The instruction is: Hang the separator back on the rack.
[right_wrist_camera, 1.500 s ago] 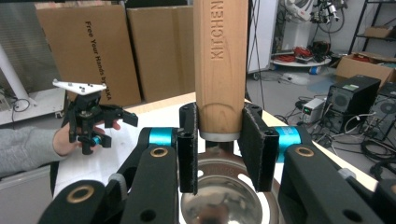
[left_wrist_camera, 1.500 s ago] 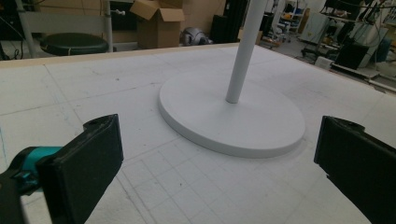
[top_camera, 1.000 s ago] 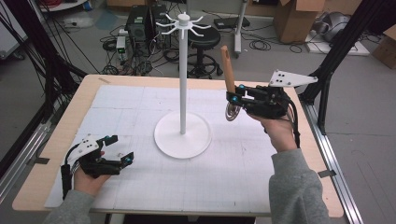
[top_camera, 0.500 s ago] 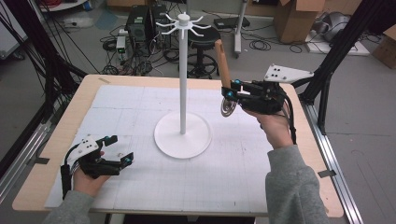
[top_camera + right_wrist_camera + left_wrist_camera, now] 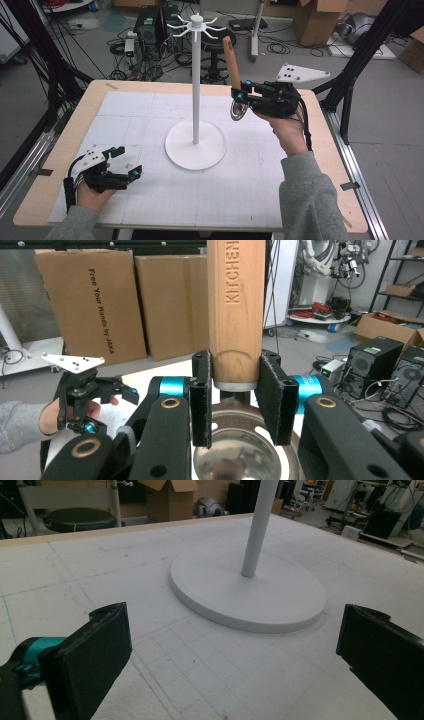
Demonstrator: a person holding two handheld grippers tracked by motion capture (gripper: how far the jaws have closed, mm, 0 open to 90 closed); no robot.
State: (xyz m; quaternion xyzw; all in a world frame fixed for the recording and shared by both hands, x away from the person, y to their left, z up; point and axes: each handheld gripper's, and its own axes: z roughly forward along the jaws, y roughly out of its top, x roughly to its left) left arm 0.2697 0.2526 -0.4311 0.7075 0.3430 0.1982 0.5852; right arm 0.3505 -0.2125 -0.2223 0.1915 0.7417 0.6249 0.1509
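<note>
My right gripper (image 5: 240, 95) is shut on a kitchen utensil (image 5: 231, 59) just where its wooden handle meets the metal head. The handle stands upright and the round metal head (image 5: 239, 111) hangs below the jaws. In the right gripper view the two pads clamp the handle (image 5: 235, 300) above the shiny slotted head (image 5: 240, 452). The utensil is in the air to the right of the white stand's pole (image 5: 196, 90), which carries a ring of hooks (image 5: 196, 23) on top. My left gripper (image 5: 129, 161) rests open on the table at the front left, facing the stand's round base (image 5: 250, 597).
A white gridded mat (image 5: 130, 115) covers the wooden table. Behind the table are cables, black equipment boxes (image 5: 155, 22) and cardboard boxes (image 5: 315, 20). A black frame post (image 5: 360, 60) stands off the table's right edge.
My right gripper has carried the utensil a little to the left, closer to the stand's pole. The left gripper has stayed where it was.
</note>
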